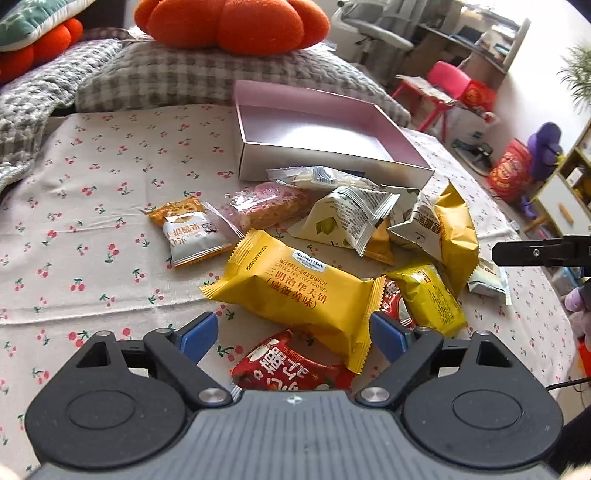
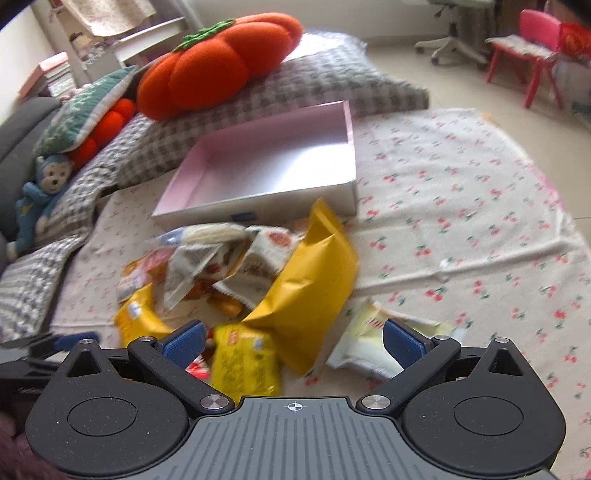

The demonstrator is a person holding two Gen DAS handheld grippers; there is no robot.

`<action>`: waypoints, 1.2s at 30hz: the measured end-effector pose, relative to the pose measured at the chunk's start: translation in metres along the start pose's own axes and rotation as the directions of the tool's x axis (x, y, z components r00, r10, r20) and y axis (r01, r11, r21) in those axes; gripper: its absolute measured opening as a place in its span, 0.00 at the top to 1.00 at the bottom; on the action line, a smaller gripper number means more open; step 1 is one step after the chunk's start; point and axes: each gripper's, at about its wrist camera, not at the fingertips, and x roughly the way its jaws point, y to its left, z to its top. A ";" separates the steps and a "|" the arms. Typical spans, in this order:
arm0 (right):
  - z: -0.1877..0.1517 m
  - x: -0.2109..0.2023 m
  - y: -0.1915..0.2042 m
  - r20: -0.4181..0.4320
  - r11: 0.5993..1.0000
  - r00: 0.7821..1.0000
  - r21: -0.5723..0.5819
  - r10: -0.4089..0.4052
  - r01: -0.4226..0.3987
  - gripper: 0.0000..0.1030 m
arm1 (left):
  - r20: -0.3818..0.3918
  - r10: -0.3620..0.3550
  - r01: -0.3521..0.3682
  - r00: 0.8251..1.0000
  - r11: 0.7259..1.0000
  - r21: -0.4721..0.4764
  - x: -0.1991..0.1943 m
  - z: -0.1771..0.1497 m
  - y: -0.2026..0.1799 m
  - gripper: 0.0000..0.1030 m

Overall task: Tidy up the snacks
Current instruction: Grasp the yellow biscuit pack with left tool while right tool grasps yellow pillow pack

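Note:
A pile of snack packets lies on a cherry-print cloth (image 1: 92, 206) in front of an empty pink box (image 1: 317, 133). My left gripper (image 1: 293, 334) is open, its jaws on either side of the near end of a yellow waffle-sandwich packet (image 1: 295, 291); a red packet (image 1: 291, 369) lies under it. My right gripper (image 2: 293, 341) is open above a small yellow packet (image 2: 243, 362) and a larger yellow bag (image 2: 310, 284). A pale packet (image 2: 365, 347) lies by its right finger. The pink box (image 2: 266, 170) shows beyond. The right gripper's tip (image 1: 532, 253) shows at the left view's right edge.
Grey checked cushions (image 1: 177, 74) and an orange pumpkin plush (image 1: 229, 22) lie behind the box. A blue monkey toy (image 2: 40, 199) sits at the left. A pink chair (image 2: 535, 44) and an office chair (image 2: 454, 44) stand on the floor beyond the cloth.

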 end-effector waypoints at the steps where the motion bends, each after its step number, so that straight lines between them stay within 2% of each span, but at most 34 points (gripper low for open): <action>1: -0.001 0.000 0.001 0.002 1.000 1.000 -0.010 0.001 -0.001 0.01 | 0.000 -0.011 0.011 1.000 1.000 -0.012 0.001 0.000 0.002 0.16; 4: 0.002 0.003 0.002 -0.007 1.000 1.000 0.004 0.013 -0.013 0.01 | -0.013 -0.062 0.060 0.998 0.994 -0.087 0.006 0.004 0.006 0.18; 7: 0.007 0.008 -0.004 -0.014 0.996 0.999 0.076 0.042 -0.041 0.02 | -0.022 -0.112 0.107 0.993 0.978 -0.182 0.012 0.011 0.007 0.18; 9: 0.012 0.011 -0.009 -0.013 0.993 0.999 0.115 0.039 -0.037 0.04 | -0.036 -0.126 0.114 0.991 0.964 -0.241 0.019 0.014 0.008 0.25; 12: 0.018 0.018 -0.017 -0.014 0.984 0.999 0.172 0.038 -0.035 0.08 | -0.050 -0.109 0.088 0.993 0.945 -0.315 0.029 0.017 0.009 0.33; 16: 0.021 0.032 -0.029 -0.047 0.965 0.998 0.260 0.051 -0.038 0.17 | -0.046 -0.077 0.053 0.996 0.922 -0.384 0.035 0.022 0.009 0.36; 21: 0.019 0.045 -0.039 -0.082 0.936 0.994 0.350 0.076 -0.043 0.32 | -0.046 -0.036 0.013 0.998 0.903 -0.430 0.042 0.026 0.007 0.37; 25: 0.019 0.050 -0.039 -0.093 0.930 0.993 0.367 0.072 -0.033 0.40 | -0.062 0.009 -0.036 0.998 0.892 -0.452 0.046 0.027 0.003 0.37; 27: 0.018 0.052 -0.039 -0.092 0.924 0.992 0.381 0.084 -0.042 0.50 | -0.066 0.021 -0.049 0.998 0.889 -0.456 0.047 0.028 0.001 0.37; 28: 0.018 0.053 -0.038 -0.093 0.921 0.992 0.388 0.088 -0.045 0.50 | -0.069 0.024 -0.053 0.997 0.888 -0.458 0.047 0.029 0.000 0.37; 31: 0.018 0.053 -0.036 -0.090 0.922 0.993 0.387 0.075 -0.034 0.51 | -0.076 0.043 -0.072 0.996 0.890 -0.451 0.048 0.031 -0.004 0.44; 33: 0.019 0.053 -0.035 -0.090 0.923 0.994 0.385 0.063 -0.024 0.58 | -0.071 0.052 -0.078 0.996 0.893 -0.444 0.048 0.031 -0.006 0.54; 36: 0.021 0.049 -0.034 -0.082 0.926 0.995 0.378 0.050 -0.015 0.59 | -0.059 0.069 -0.089 0.996 0.891 -0.445 0.044 0.031 -0.005 0.62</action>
